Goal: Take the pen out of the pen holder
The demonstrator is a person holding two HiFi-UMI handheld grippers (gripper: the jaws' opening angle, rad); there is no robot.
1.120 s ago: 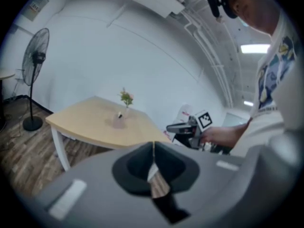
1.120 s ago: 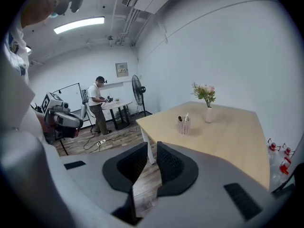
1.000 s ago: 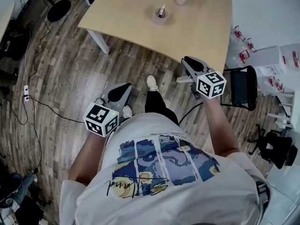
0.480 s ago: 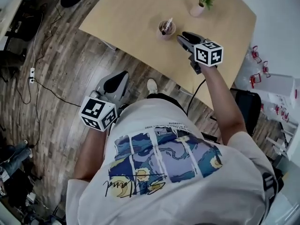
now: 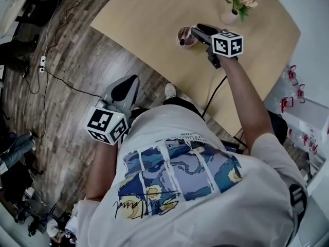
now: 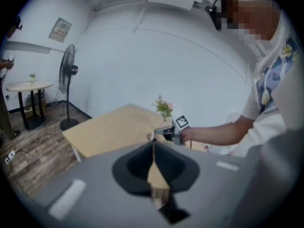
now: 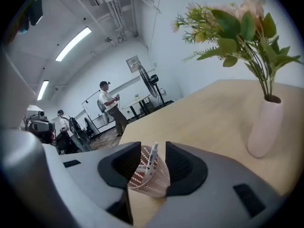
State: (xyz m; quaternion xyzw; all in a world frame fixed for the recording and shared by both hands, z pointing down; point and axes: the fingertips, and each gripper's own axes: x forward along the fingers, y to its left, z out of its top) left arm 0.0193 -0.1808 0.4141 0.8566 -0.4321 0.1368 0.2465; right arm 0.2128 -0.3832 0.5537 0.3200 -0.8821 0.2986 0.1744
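A pink mesh pen holder (image 7: 148, 178) stands on the light wooden table (image 5: 144, 14) with a white pen (image 7: 152, 156) leaning upright in it. In the head view the holder (image 5: 184, 35) sits just ahead of my right gripper (image 5: 192, 32). The right gripper (image 7: 153, 147) has its jaws opening. The pen and the holder's rim show in the gap between the black pads (image 7: 124, 164), and neither pad touches them. My left gripper (image 5: 129, 82) hangs over the wooden floor short of the table edge, its jaws together and nothing in them; its own view shows the tips (image 6: 153, 144) meeting.
A pink vase of flowers (image 5: 230, 16) stands to the right of the holder, close by in the right gripper view as a vase (image 7: 264, 126). Cables (image 5: 56, 76) run over the floor at left. A standing fan (image 6: 68, 71), a small round table (image 6: 28, 86) and people (image 7: 110, 106) are farther off.
My right gripper has swung forward and down from beside the table to the pen holder. The left gripper has drifted a little toward the table edge.
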